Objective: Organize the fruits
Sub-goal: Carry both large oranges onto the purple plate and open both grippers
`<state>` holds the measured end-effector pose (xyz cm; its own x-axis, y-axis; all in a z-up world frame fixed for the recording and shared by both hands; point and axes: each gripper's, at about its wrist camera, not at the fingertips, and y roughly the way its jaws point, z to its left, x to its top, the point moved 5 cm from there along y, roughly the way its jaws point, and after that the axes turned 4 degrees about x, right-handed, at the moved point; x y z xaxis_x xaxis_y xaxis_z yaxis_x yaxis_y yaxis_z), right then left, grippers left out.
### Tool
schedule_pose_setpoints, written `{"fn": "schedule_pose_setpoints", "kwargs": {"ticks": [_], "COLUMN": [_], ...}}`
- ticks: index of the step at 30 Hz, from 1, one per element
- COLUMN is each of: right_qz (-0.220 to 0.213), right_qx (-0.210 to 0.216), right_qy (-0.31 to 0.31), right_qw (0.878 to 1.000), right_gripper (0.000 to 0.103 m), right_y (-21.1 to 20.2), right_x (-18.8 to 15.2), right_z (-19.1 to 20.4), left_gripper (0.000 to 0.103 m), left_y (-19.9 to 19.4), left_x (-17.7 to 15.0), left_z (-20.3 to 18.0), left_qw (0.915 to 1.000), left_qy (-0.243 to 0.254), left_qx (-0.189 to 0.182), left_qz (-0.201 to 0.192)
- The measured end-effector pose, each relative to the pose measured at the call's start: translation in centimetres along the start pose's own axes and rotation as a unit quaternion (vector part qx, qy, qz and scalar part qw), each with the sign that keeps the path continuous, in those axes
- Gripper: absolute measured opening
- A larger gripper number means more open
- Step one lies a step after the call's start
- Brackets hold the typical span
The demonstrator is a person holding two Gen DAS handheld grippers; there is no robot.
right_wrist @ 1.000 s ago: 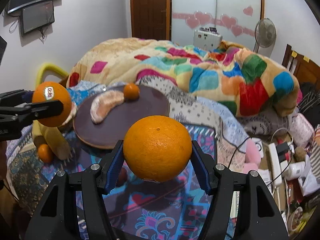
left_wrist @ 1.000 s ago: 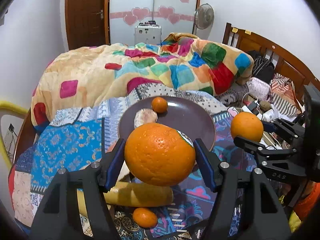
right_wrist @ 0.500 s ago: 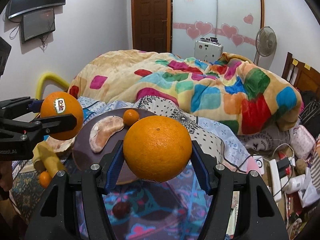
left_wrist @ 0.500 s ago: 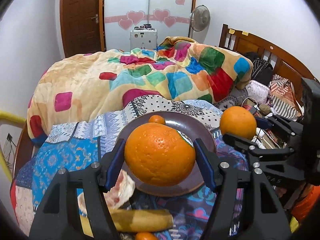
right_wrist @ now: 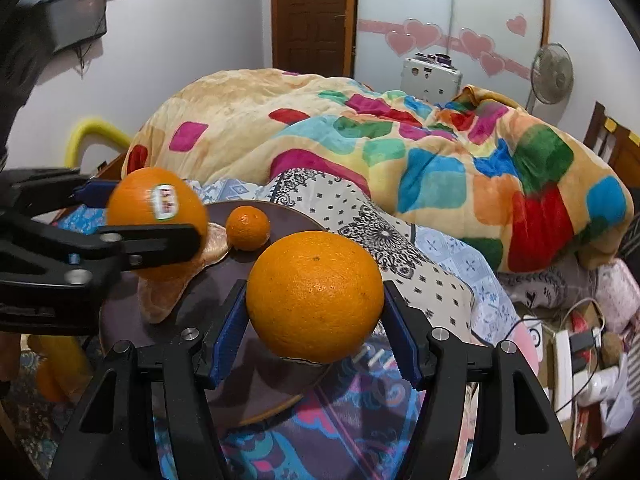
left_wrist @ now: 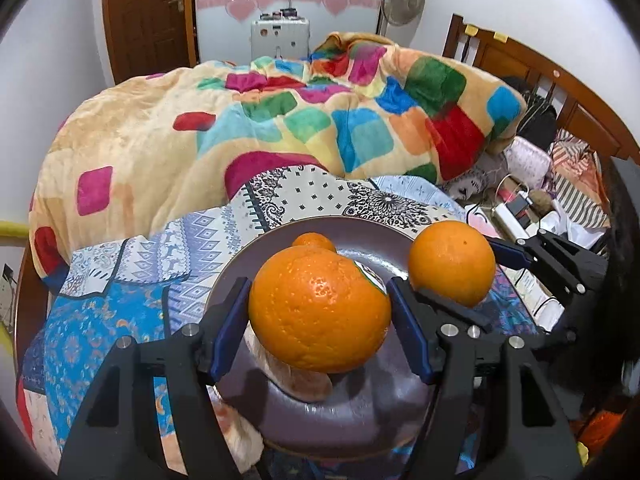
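My left gripper [left_wrist: 320, 312] is shut on a large orange with a sticker [left_wrist: 316, 308], held over the dark purple plate [left_wrist: 372, 412]. My right gripper [right_wrist: 316, 300] is shut on a plain large orange [right_wrist: 316, 296], held above the plate's right edge [right_wrist: 256, 404]. On the plate lie a small tangerine [right_wrist: 247, 227] and a peeled pomelo segment [right_wrist: 168, 296]. Each gripper shows in the other view: the right one [left_wrist: 452, 264] and the left one [right_wrist: 156, 216].
The plate lies on a patterned bedsheet [left_wrist: 100, 320]. A colourful blanket [left_wrist: 280, 120] is heaped behind it. A banana [right_wrist: 60, 356] and a small orange fruit lie left of the plate. Cables and a power strip [right_wrist: 564, 364] clutter the right side.
Both grippers have moved forward with their oranges, from short of the plate to over it. The oranges have come closer together. The banana has dropped out of the left view.
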<state>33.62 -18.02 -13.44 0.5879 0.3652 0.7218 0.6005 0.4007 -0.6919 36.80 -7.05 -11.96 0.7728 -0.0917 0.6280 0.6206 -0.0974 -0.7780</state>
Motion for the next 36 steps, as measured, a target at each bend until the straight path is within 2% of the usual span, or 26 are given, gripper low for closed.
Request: {"fn": "schedule_pose_setpoints", "kwargs": {"ticks": [5, 11, 19, 22, 27, 31, 36], "right_qz": [0.011, 0.020, 0.018, 0.010, 0.000, -0.006, -0.018], "right_qx": [0.004, 0.008, 0.004, 0.010, -0.003, -0.010, -0.016], "right_qy": [-0.007, -0.011, -0.019, -0.016, -0.031, -0.043, -0.051], "right_qw": [1.000, 1.000, 1.000, 1.000, 1.000, 0.999, 0.998], "right_gripper": [0.061, 0.062, 0.062, 0.066, 0.068, 0.068, 0.068], "right_y": [1.0, 1.5, 1.6, 0.7, -0.8, -2.1, -3.8], "right_x": [-0.1, -0.6, -0.5, -0.4, -0.6, -1.2, -1.4], "right_z": [0.4, 0.4, 0.7, 0.6, 1.1, 1.5, 2.0], "left_gripper": [0.068, 0.068, 0.068, 0.068, 0.069, 0.081, 0.081], "left_y": [1.5, 2.9, 3.1, 3.0, 2.9, 1.7, -0.9], "left_x": [0.0, -0.7, -0.7, -0.6, -0.3, 0.4, 0.6], "left_z": [-0.4, -0.9, -1.0, -0.9, -0.5, -0.3, 0.2], "left_qw": [0.9998, 0.9990, 0.9987, 0.9988, 0.9988, 0.9996, 0.9998], "left_qy": [0.007, 0.009, 0.010, 0.008, -0.006, -0.013, -0.019], "left_qx": [0.007, -0.002, -0.005, -0.005, -0.010, -0.011, -0.004], "left_qz": [0.017, 0.043, 0.050, 0.048, 0.047, 0.024, -0.002]}}
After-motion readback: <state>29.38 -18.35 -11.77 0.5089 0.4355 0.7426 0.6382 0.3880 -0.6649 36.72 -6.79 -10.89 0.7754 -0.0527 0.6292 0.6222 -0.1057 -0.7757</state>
